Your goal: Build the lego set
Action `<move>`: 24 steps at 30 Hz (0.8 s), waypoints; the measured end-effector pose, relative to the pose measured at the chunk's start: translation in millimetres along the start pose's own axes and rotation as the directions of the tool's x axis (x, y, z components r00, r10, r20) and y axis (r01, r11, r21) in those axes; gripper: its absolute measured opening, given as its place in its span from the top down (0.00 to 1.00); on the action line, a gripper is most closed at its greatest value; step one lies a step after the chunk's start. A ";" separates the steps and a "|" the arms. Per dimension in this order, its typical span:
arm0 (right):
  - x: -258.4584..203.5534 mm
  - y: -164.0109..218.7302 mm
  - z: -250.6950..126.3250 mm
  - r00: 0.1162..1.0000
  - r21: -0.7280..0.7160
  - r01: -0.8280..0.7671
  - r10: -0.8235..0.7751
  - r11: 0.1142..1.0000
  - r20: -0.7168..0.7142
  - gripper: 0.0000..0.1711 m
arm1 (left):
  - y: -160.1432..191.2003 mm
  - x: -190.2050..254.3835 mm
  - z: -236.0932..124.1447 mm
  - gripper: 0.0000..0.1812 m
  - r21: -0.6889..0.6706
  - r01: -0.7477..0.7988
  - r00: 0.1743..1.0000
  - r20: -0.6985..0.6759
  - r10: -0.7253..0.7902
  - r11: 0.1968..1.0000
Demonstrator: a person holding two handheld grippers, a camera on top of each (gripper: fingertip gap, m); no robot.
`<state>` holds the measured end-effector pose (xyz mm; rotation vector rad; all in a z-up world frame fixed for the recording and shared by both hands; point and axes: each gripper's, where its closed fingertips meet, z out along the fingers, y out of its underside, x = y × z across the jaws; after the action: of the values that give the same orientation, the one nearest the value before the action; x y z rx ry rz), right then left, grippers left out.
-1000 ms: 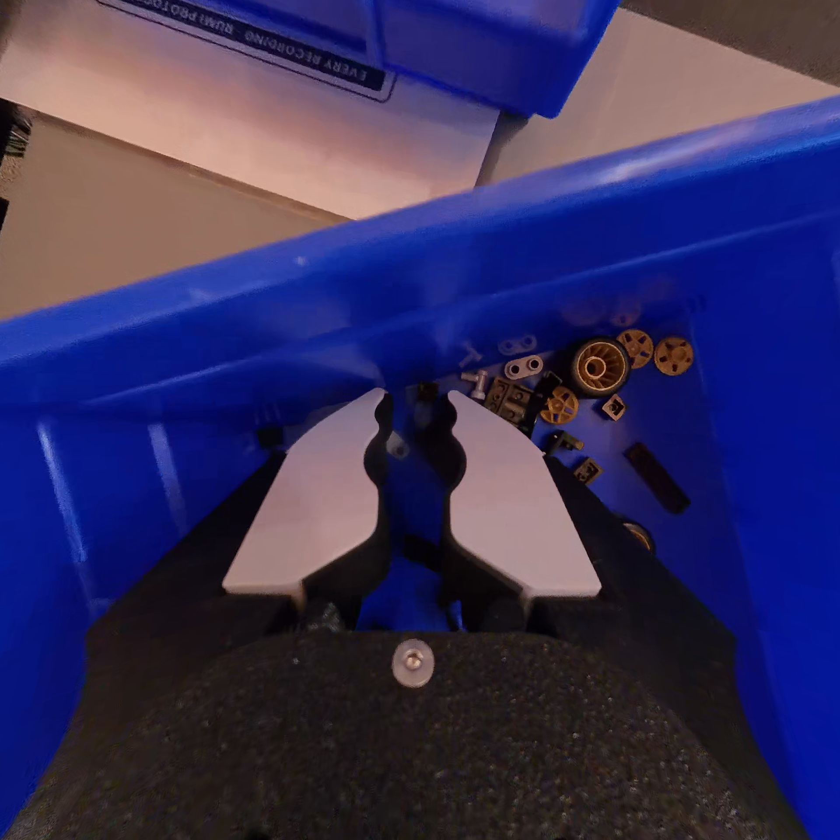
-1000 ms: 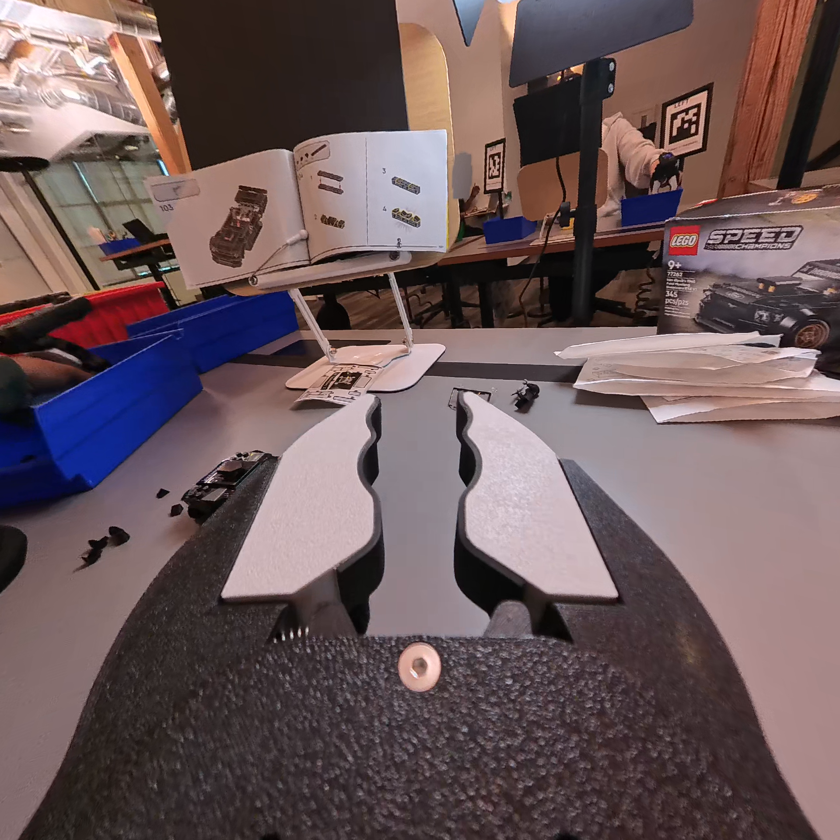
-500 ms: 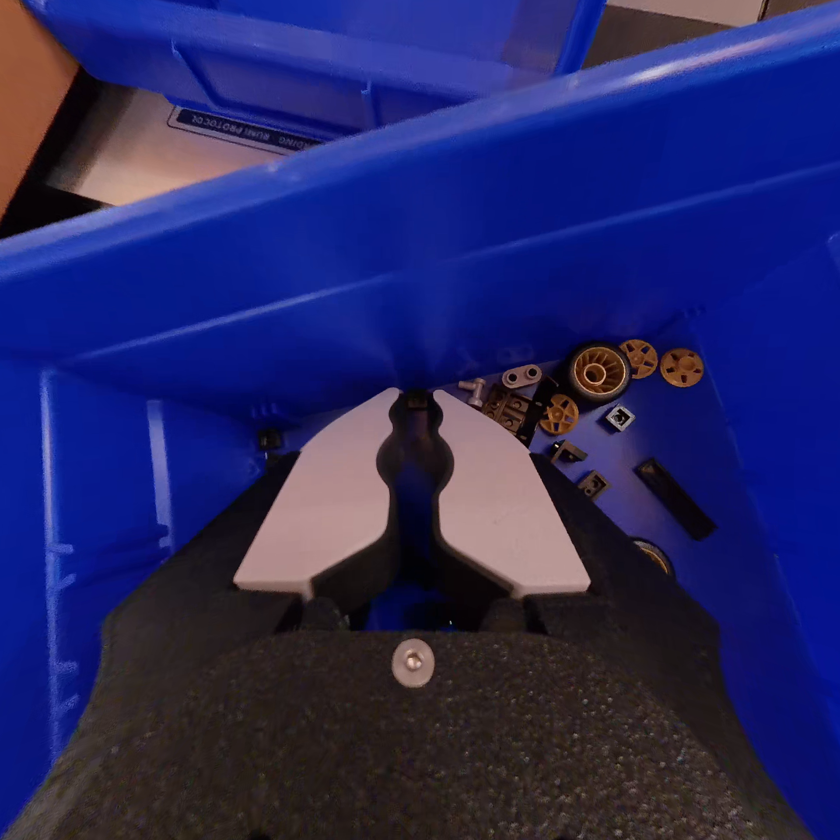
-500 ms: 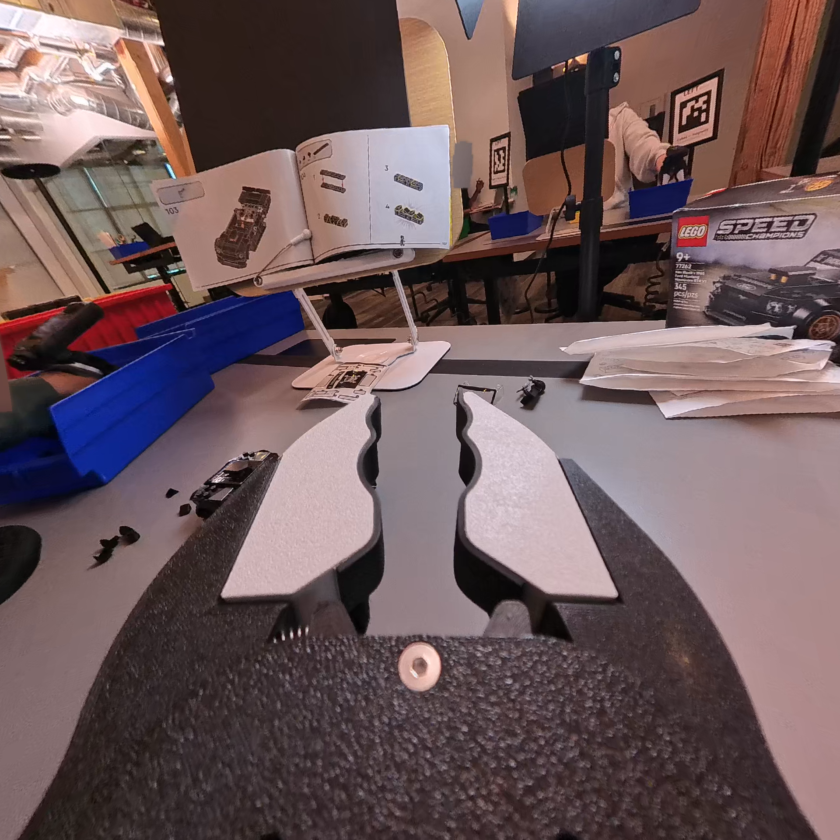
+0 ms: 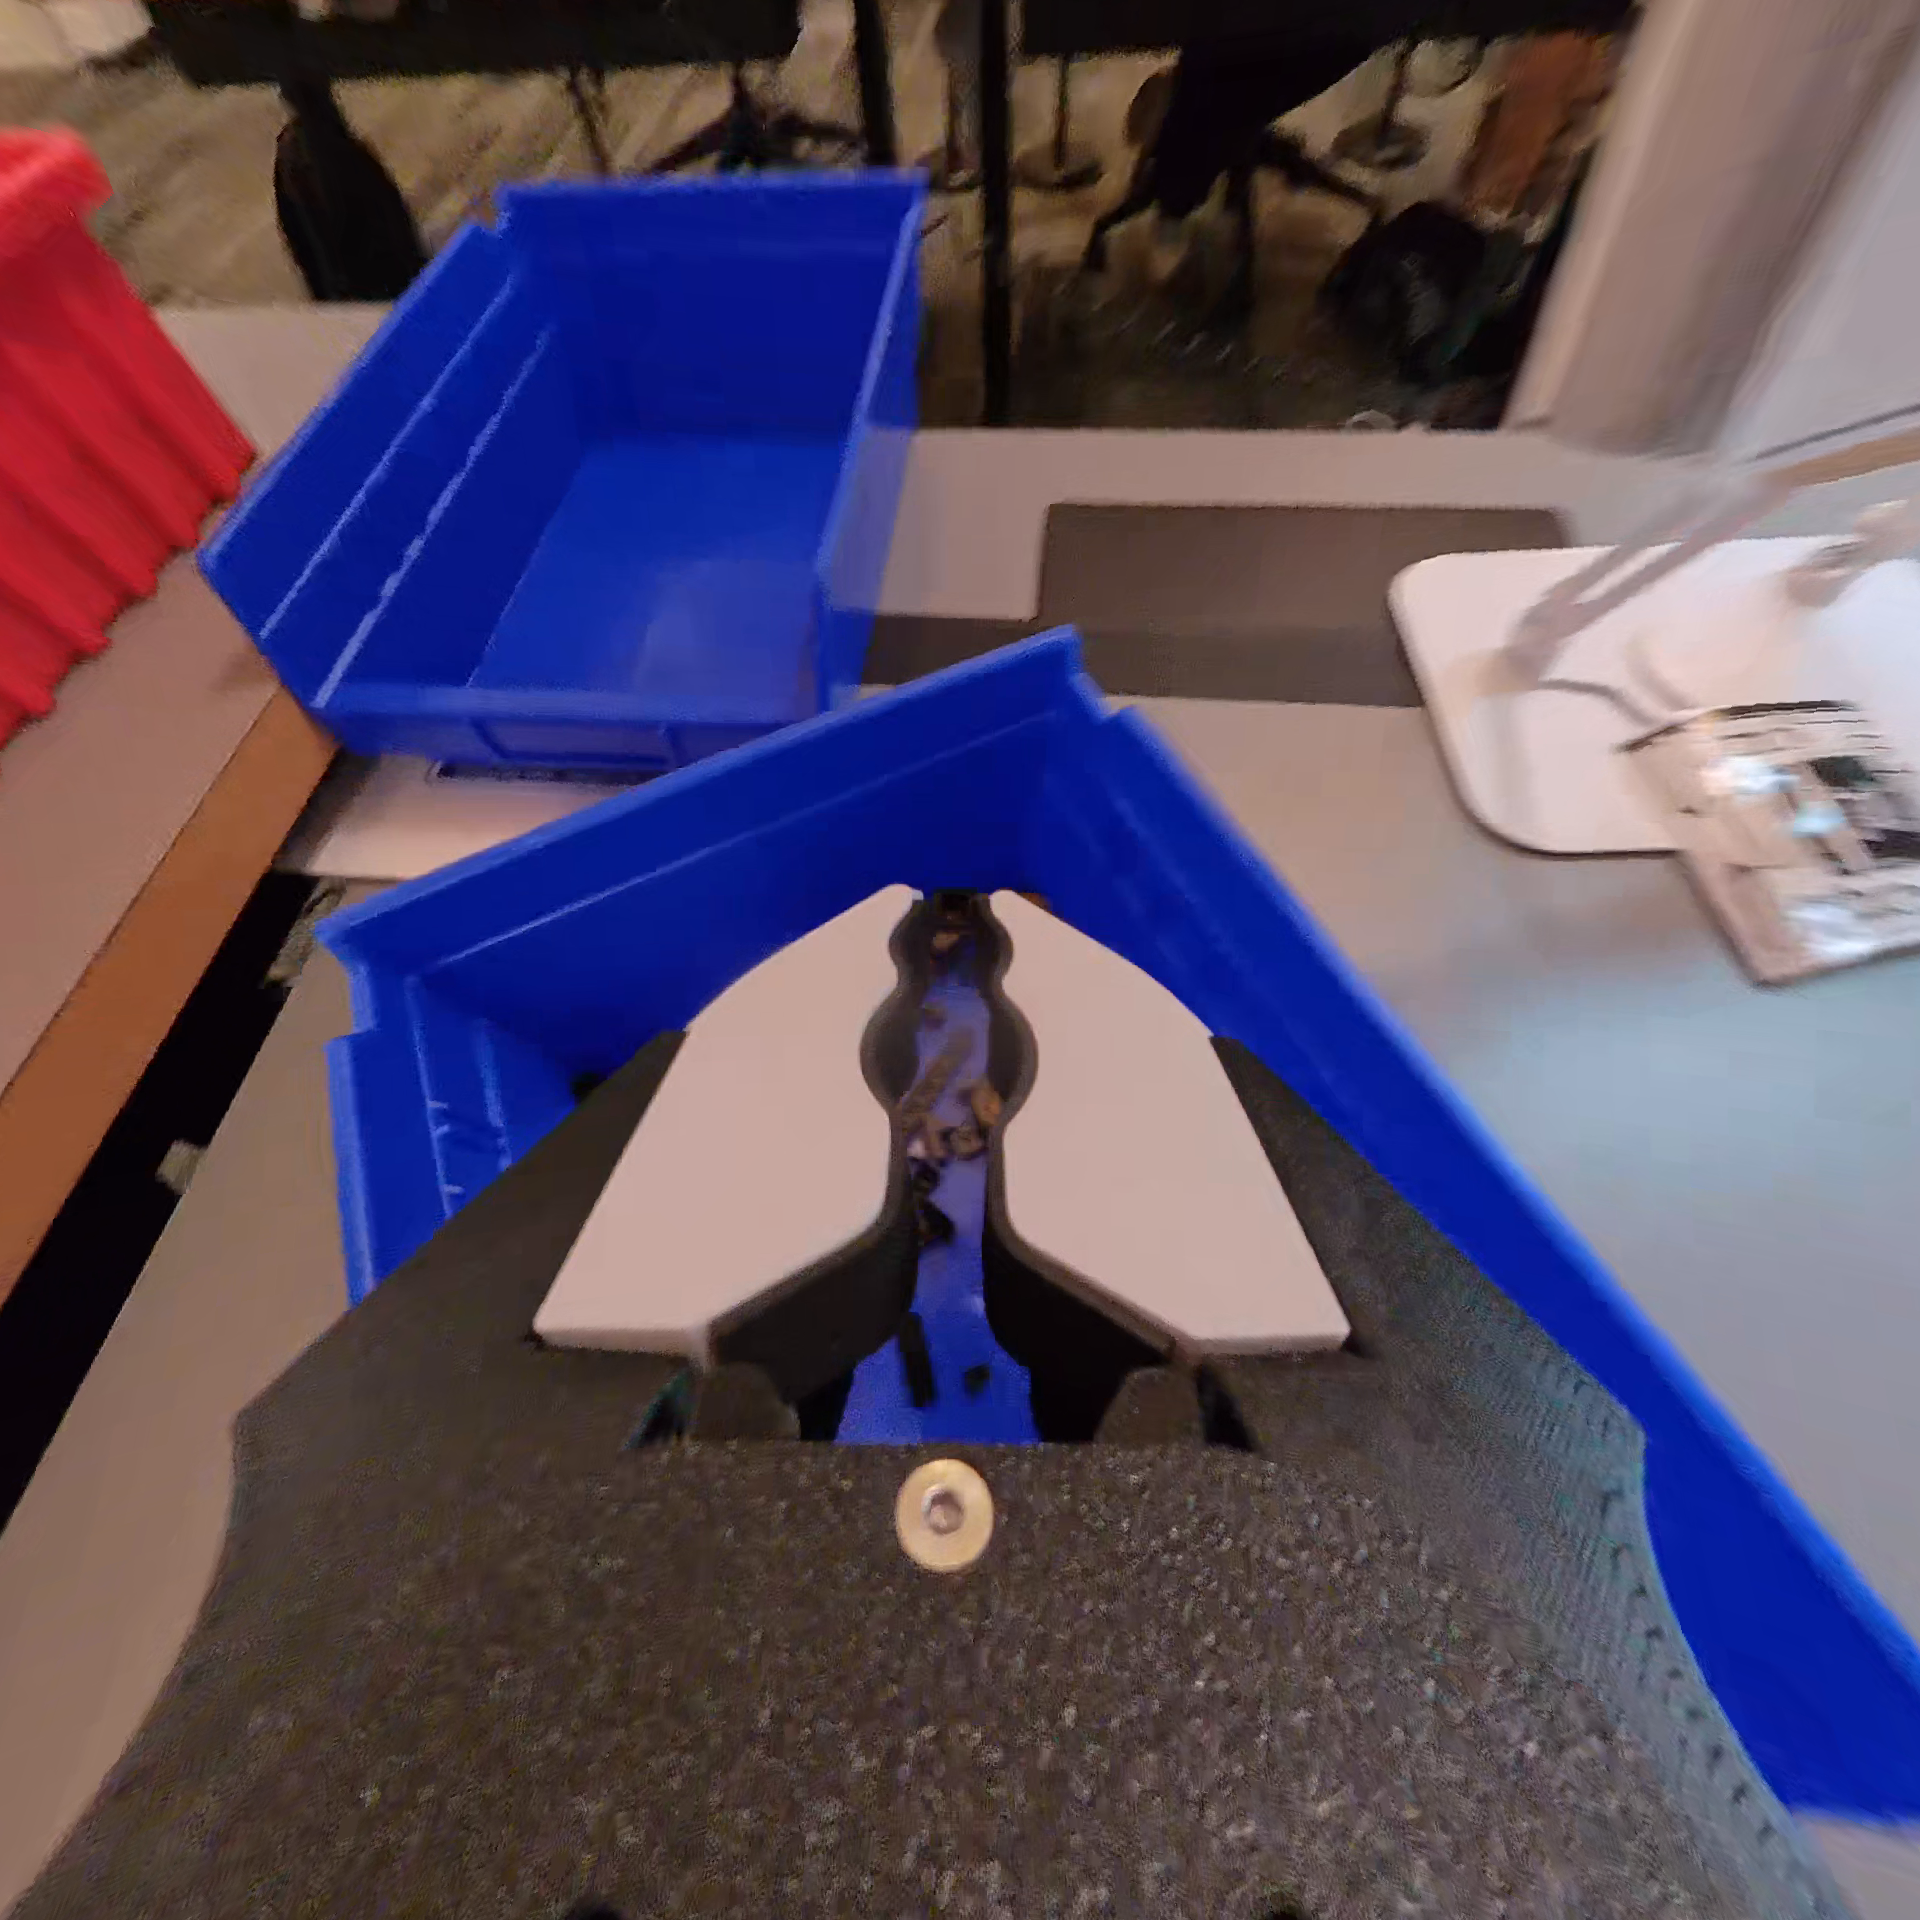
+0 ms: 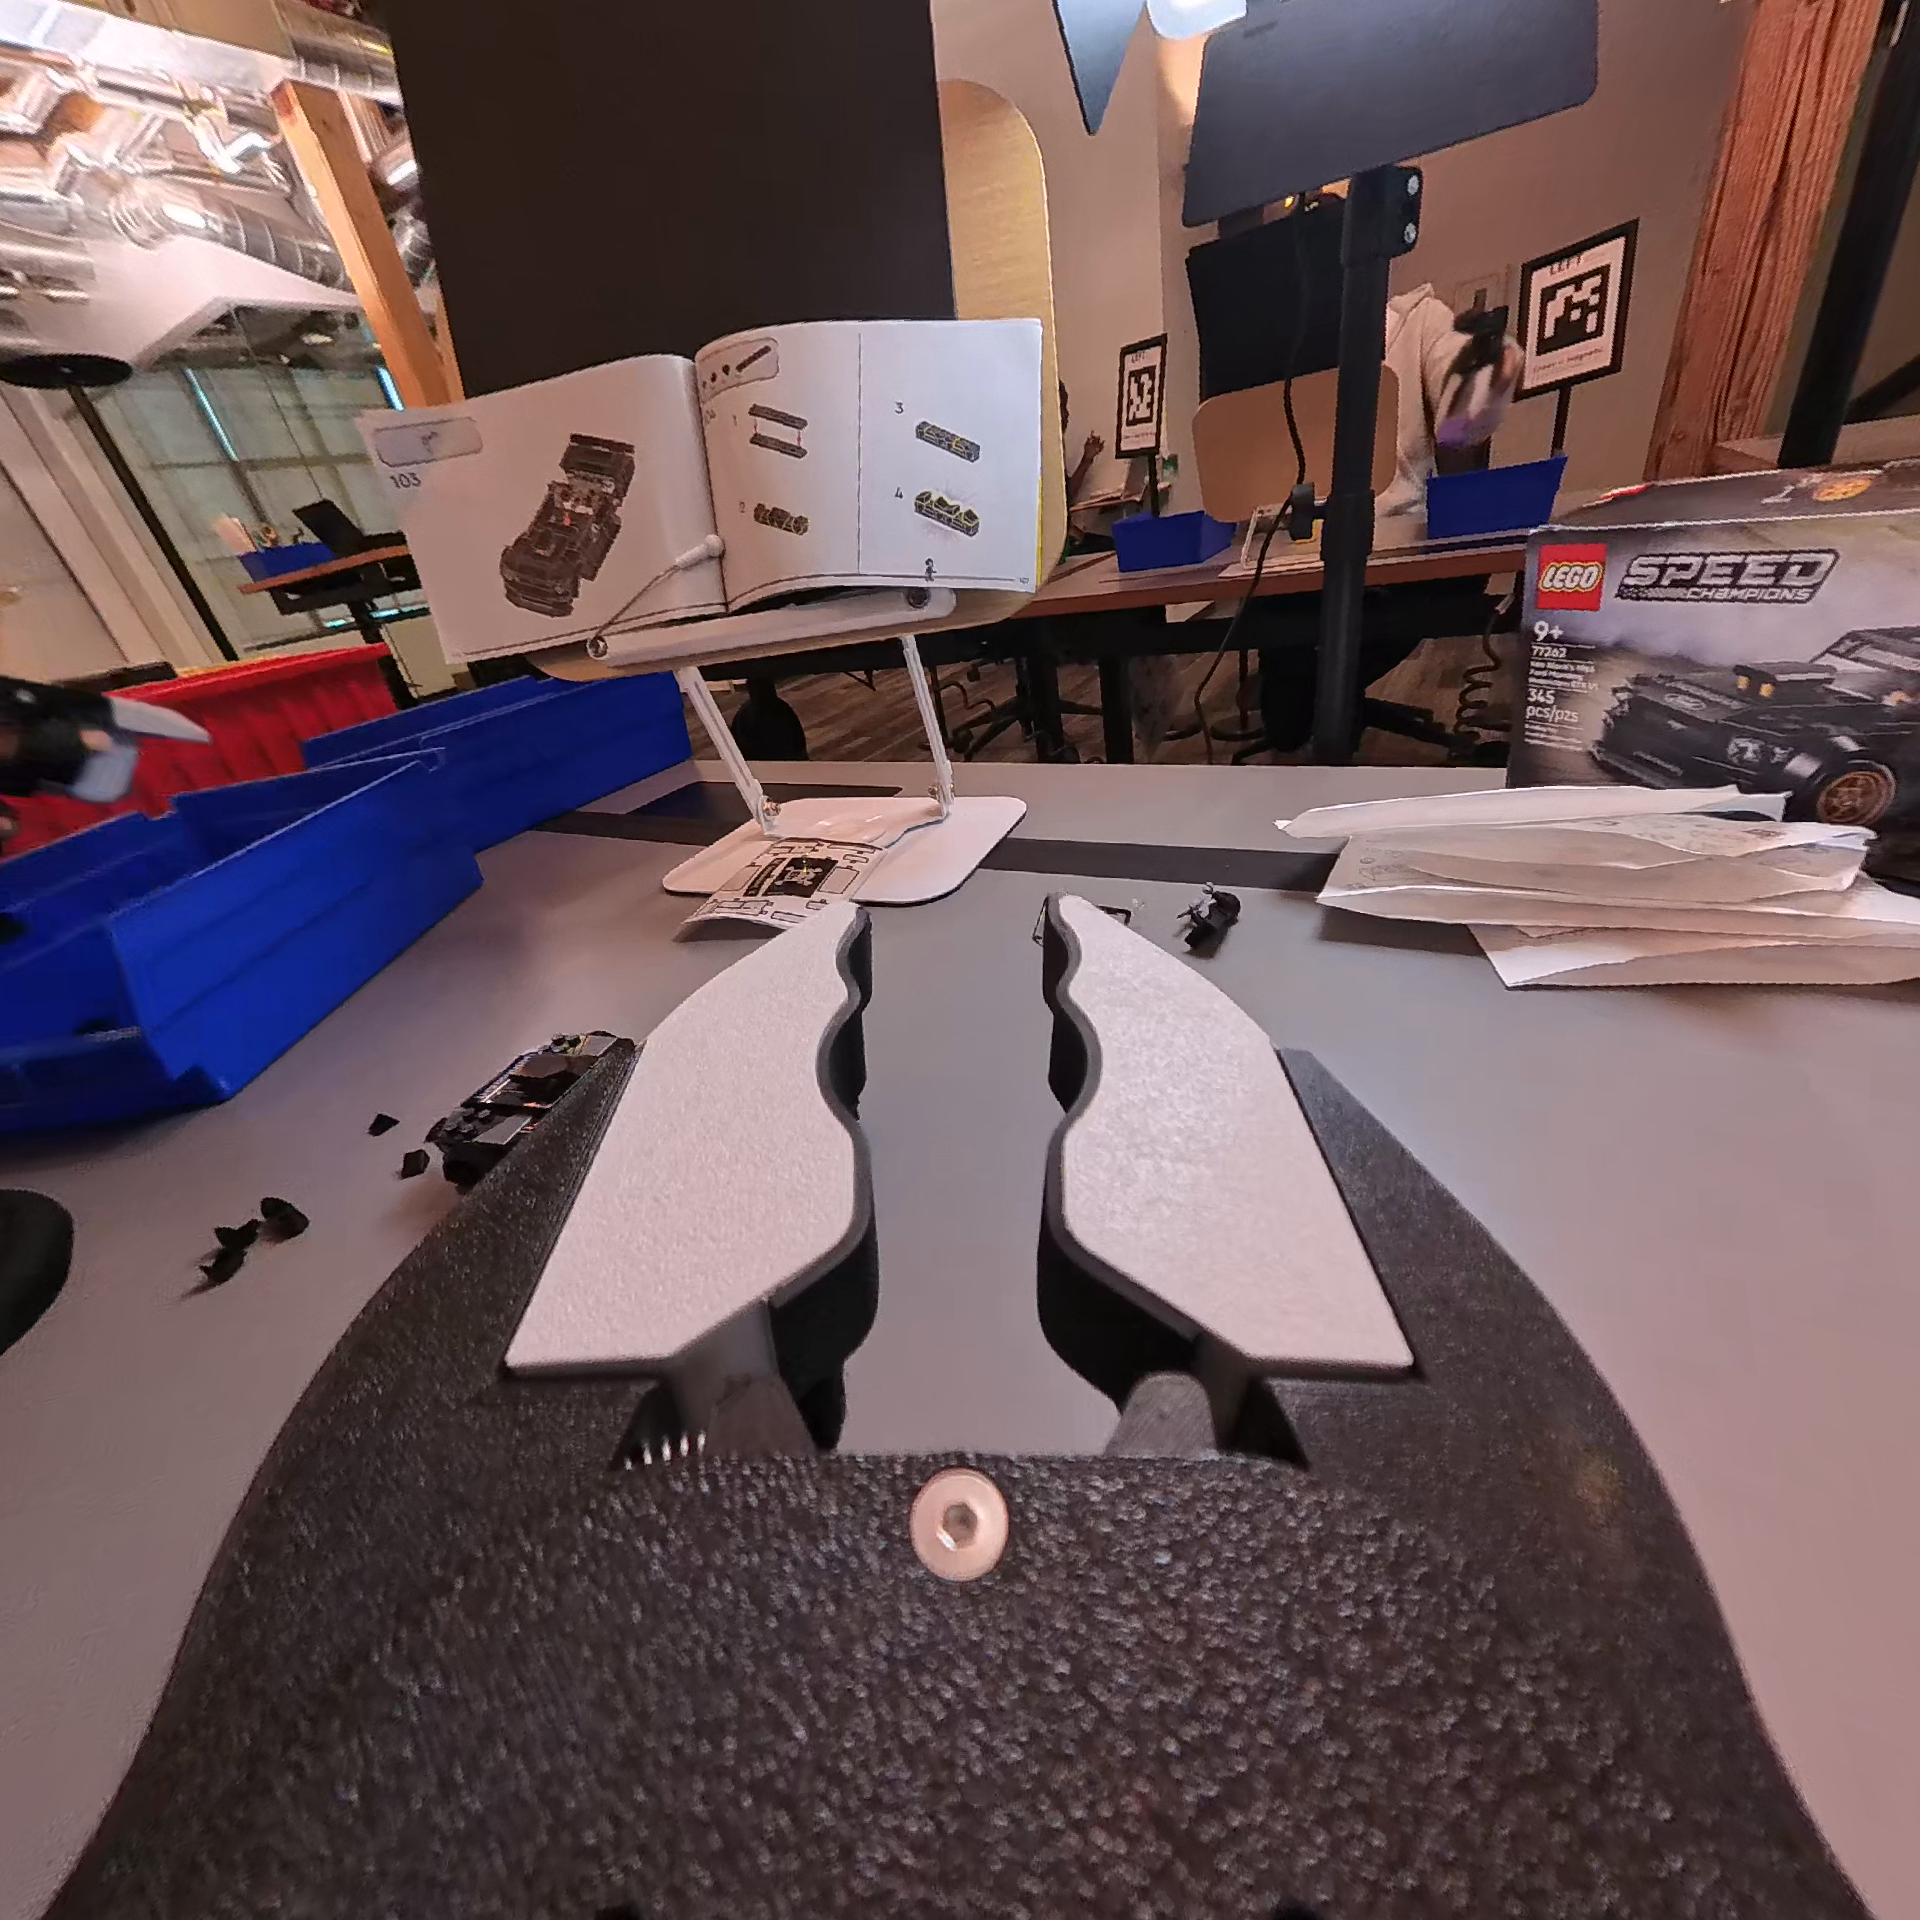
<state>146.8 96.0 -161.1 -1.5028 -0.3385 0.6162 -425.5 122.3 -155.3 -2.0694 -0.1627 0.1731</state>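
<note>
the small dark lego piece (image 5: pixel 951 912) sits pinched at the tips of the left gripper (image 5: pixel 953 906), above the near blue bin (image 5: pixel 727 852) of loose pieces (image 5: pixel 940 1122) by the table's left edge. the grip looks slight, so a jolt could drop it back. the right gripper (image 6: pixel 951 914) hovers mid-table, fingers apart and empty, beside the partly built car (image 6: pixel 530 1091).

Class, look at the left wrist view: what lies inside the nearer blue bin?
Through the gap in the left gripper, small dark pieces show on the nearer blue bin's floor. The gripper covers the rest.

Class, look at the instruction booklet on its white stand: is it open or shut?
Open. The instruction booklet lies spread across two facing pages on the white stand, and a thin clip arm crosses its left page.
</note>
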 end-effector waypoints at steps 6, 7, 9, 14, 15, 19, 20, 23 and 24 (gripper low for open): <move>-4.0 -0.8 0.0 1.000 0.001 0.028 -0.028 1.000 0.002 0.82 | -16.3 100.7 -88.9 0.95 0.214 -0.001 0.932 -0.353 0.078 0.977; -4.4 -0.9 0.0 1.000 0.001 0.032 -0.032 1.000 0.002 0.82 | -8.0 121.8 -100.4 0.95 0.201 0.009 0.906 -0.416 0.077 0.980; -5.7 -1.5 0.0 0.999 0.002 0.040 -0.040 0.999 0.003 0.82 | 9.6 167.0 -122.5 0.95 0.215 0.001 0.839 -0.532 0.116 0.977; -10.9 -3.6 -0.8 0.997 0.008 0.082 -0.082 0.997 0.006 0.82 | 65.0 266.1 -149.8 0.96 0.315 -0.115 0.681 -0.666 0.306 0.942; -11.5 -3.6 -0.9 0.996 0.007 0.091 -0.091 0.996 0.005 0.82 | 77.8 285.1 -150.8 0.95 0.314 -0.132 0.649 -0.690 0.321 0.940; -11.6 -3.1 -1.2 0.995 0.003 0.103 -0.103 0.995 0.001 0.82 | 138.3 339.2 -132.5 0.95 0.222 -0.345 0.582 -0.712 0.393 0.912; -11.6 -3.2 -1.2 0.995 0.003 0.103 -0.103 0.995 0.002 0.82 | 150.3 346.0 -126.4 0.95 0.201 -0.407 0.572 -0.704 0.420 0.891; -12.3 -2.8 -1.3 0.995 0.000 0.103 -0.103 0.995 0.007 0.82 | 179.1 356.1 -112.8 0.95 0.130 -0.574 0.525 -0.700 0.485 0.808; -12.6 -2.5 -1.2 0.995 -0.002 0.102 -0.102 0.995 0.009 0.82 | 185.0 357.9 -109.9 0.95 0.111 -0.608 0.512 -0.702 0.495 0.786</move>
<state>137.8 87.9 -156.7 -1.4758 -0.4207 0.5418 -45.5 6.5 -284.2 -2.1216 1.0235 -0.2719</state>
